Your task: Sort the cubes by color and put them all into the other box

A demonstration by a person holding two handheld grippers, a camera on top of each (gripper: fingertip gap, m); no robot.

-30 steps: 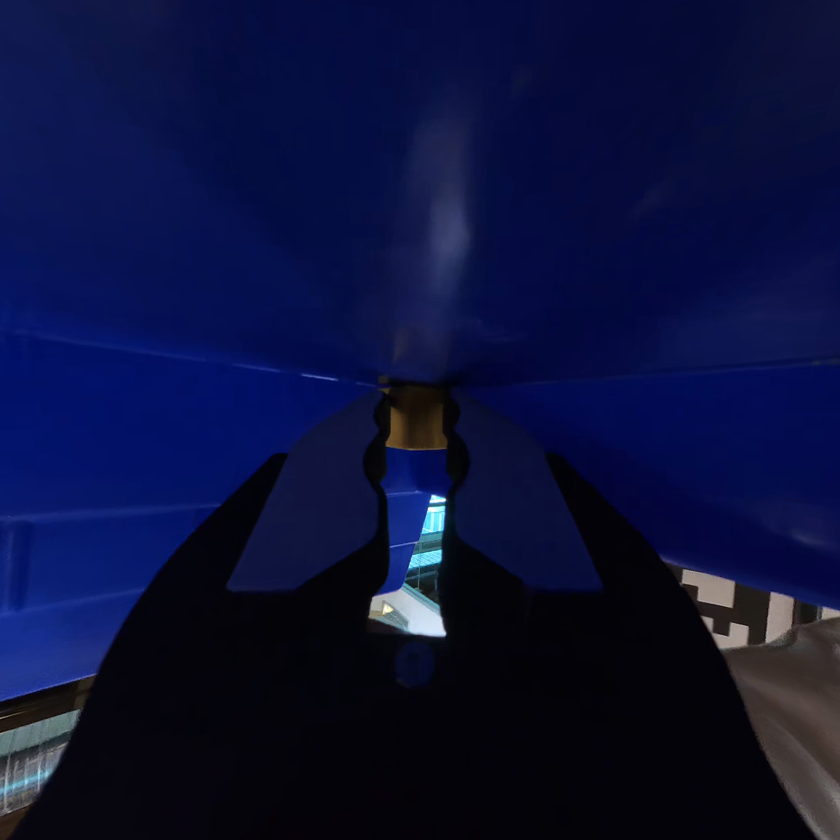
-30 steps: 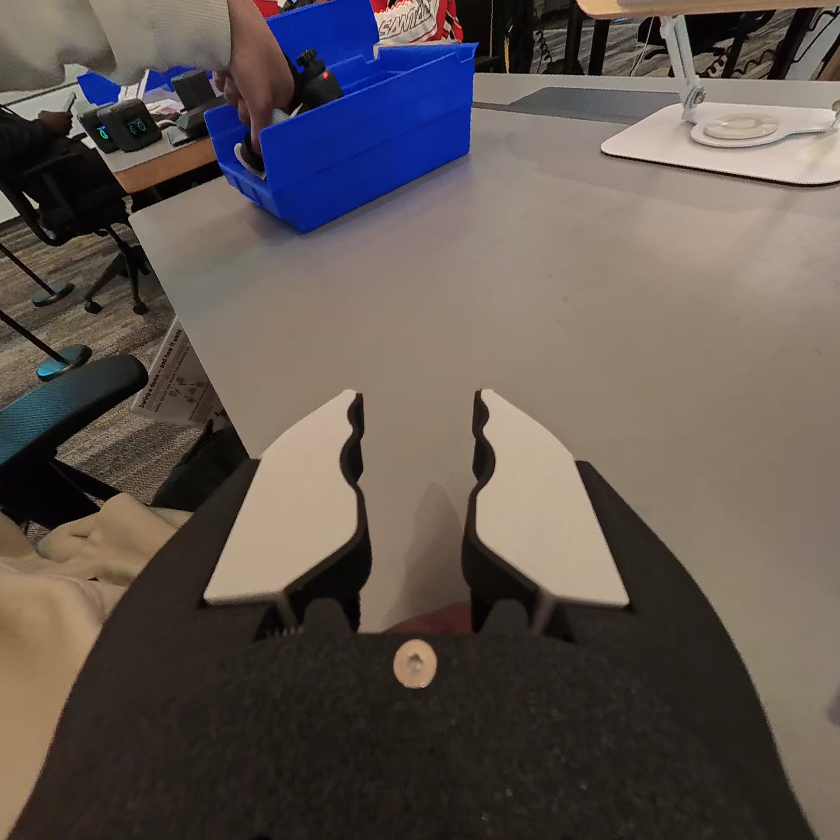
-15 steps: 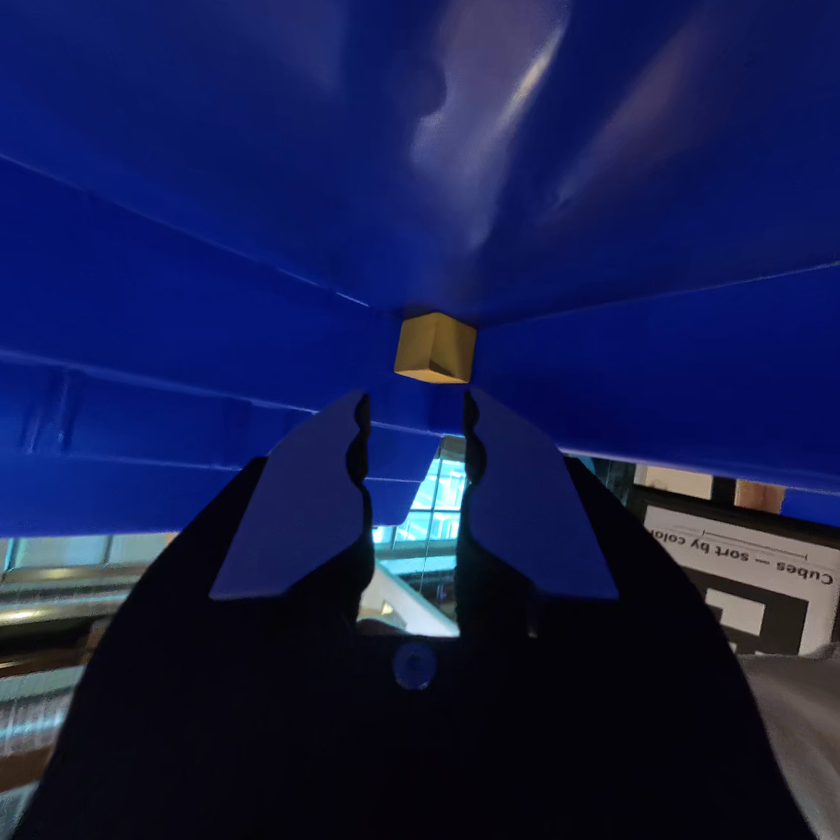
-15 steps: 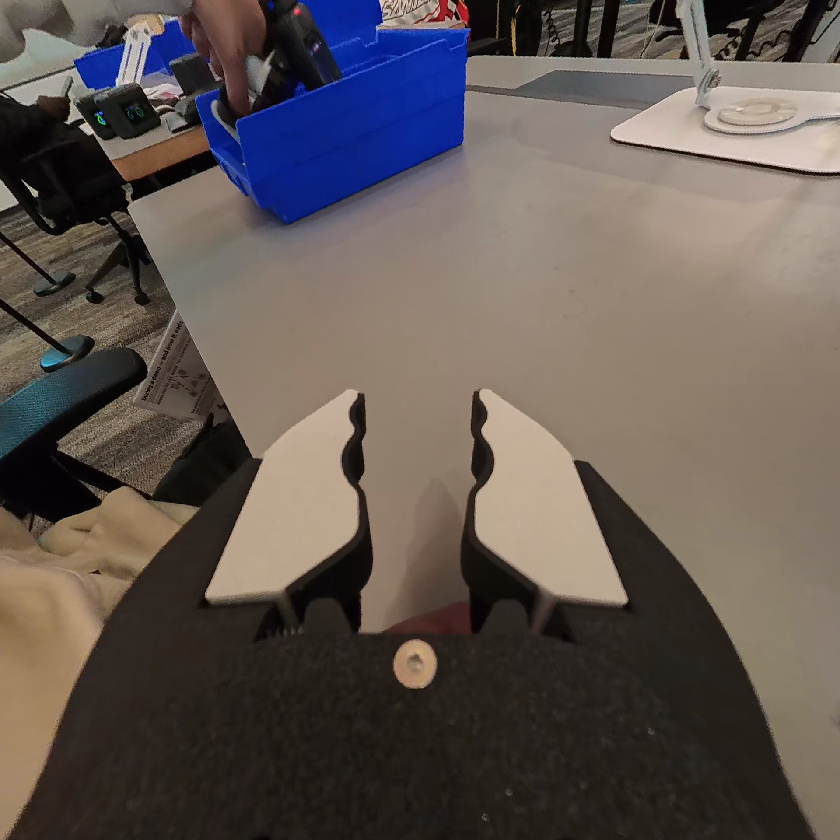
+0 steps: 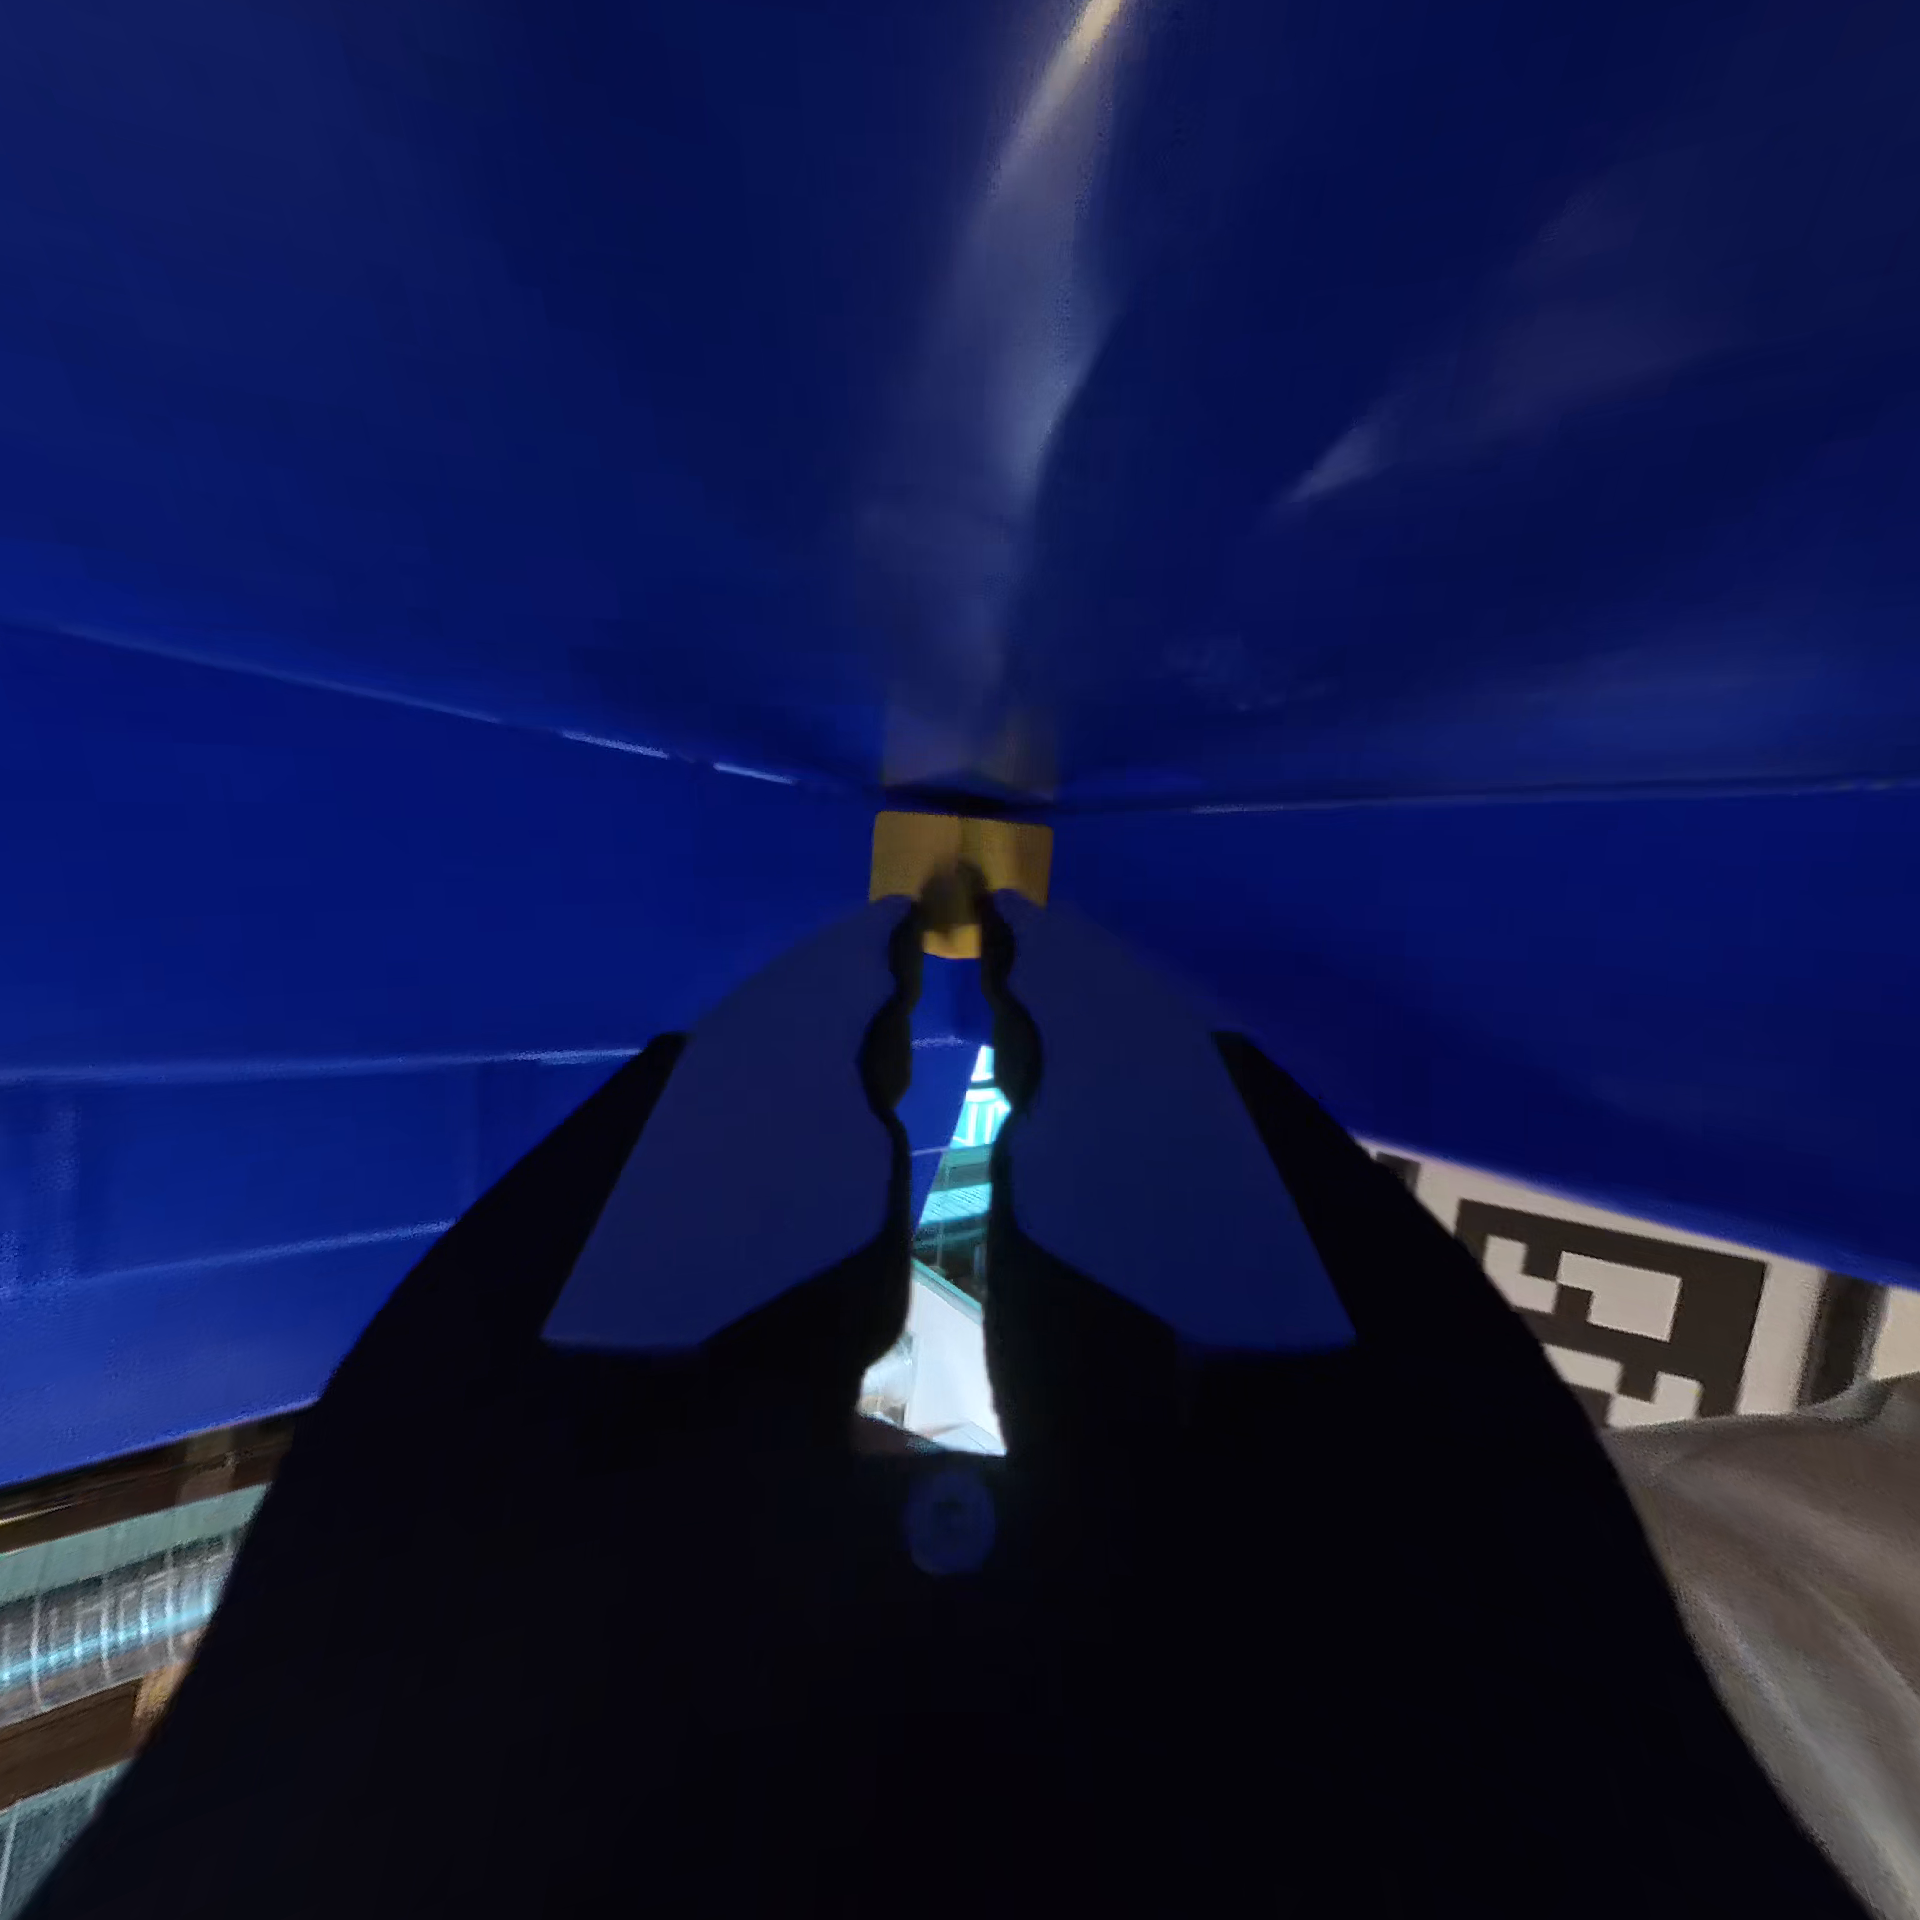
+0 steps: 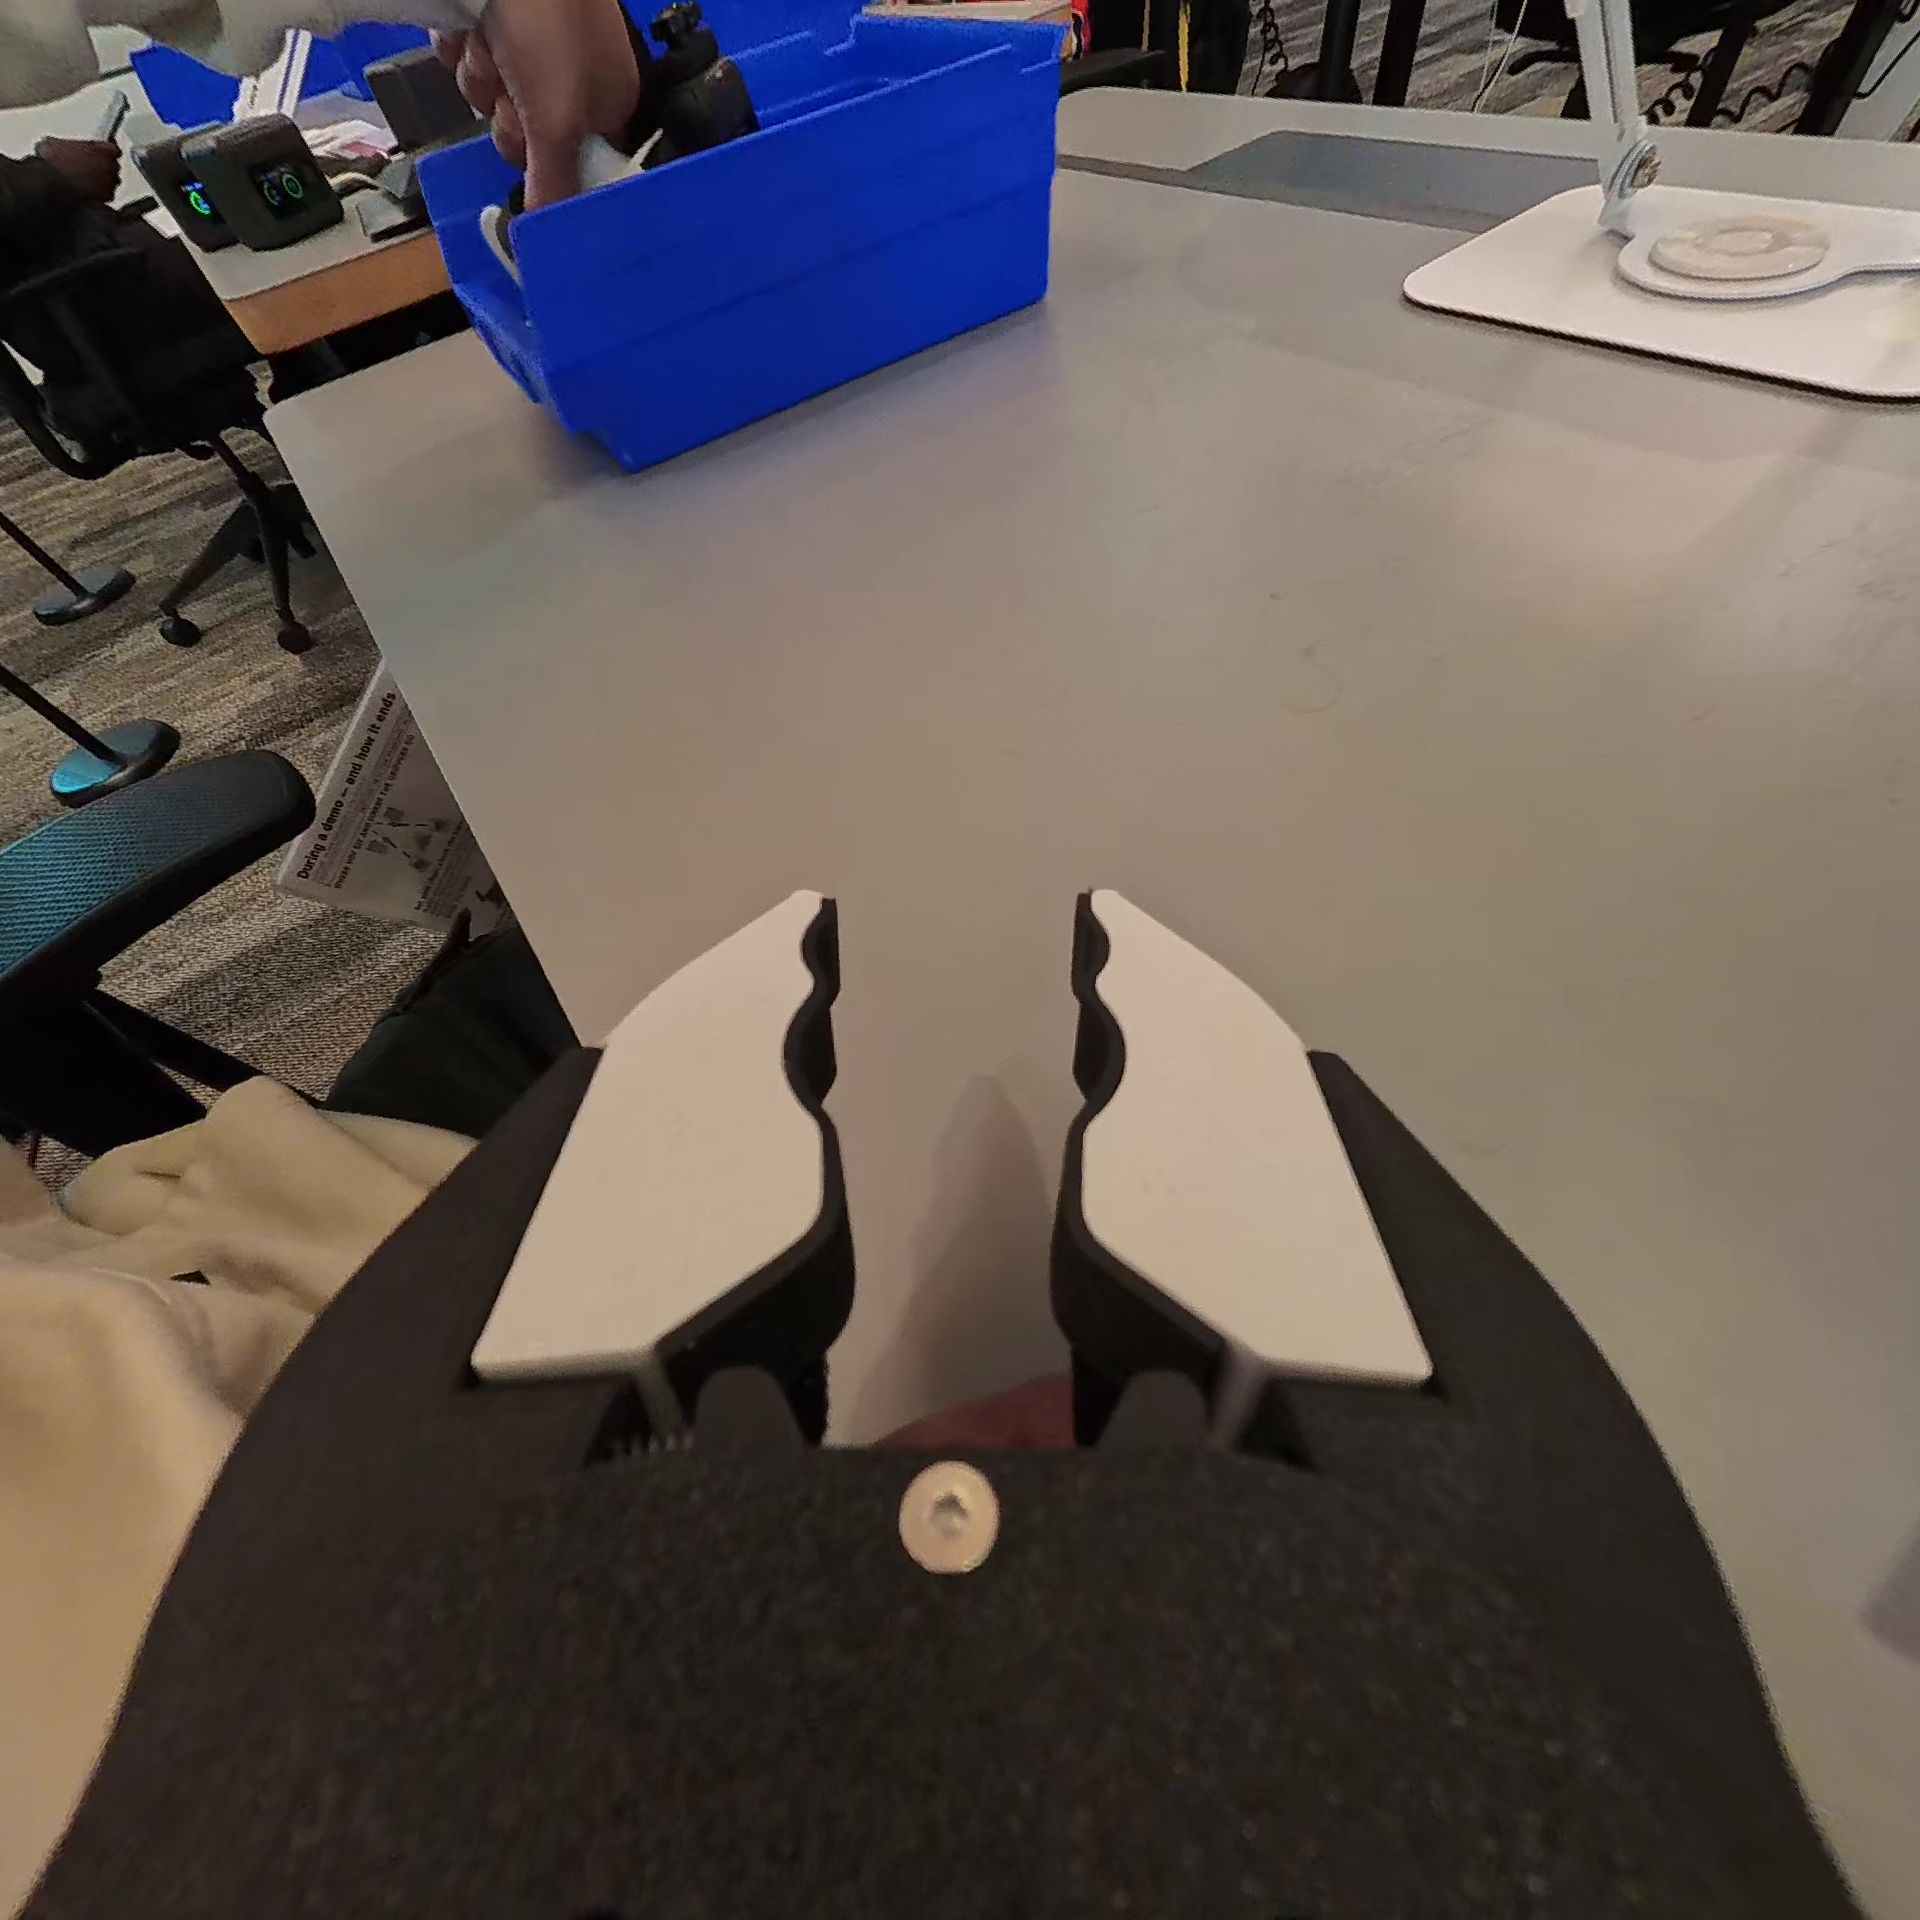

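In the left wrist view a small yellow cube [image 5: 1018,862] sits in an inner corner of the blue box [image 5: 416,935]. My left gripper [image 5: 951,920] is inside the box, its jaws drawn almost together. Its tips are right at the cube's near face, and the cube is wider than the gap between them. In the right wrist view the same blue box [image 6: 790,301] stands at the table's far left, with a hand [image 6: 561,114] holding the left gripper in it. My right gripper [image 6: 956,904] is open and empty, low over the grey table [image 6: 1247,623].
A white stand base [image 6: 1714,281] lies at the far right. A black office chair [image 6: 125,862], a printed sheet [image 6: 395,831] and cream cloth [image 6: 156,1299] are off the table's left edge. A black-and-white marker card [image 5: 1558,1299] shows under the box rim.
My left gripper had opened and backed off the yellow cube; now it has moved back to it and its jaws have closed to a narrow gap. The right gripper has barely moved.
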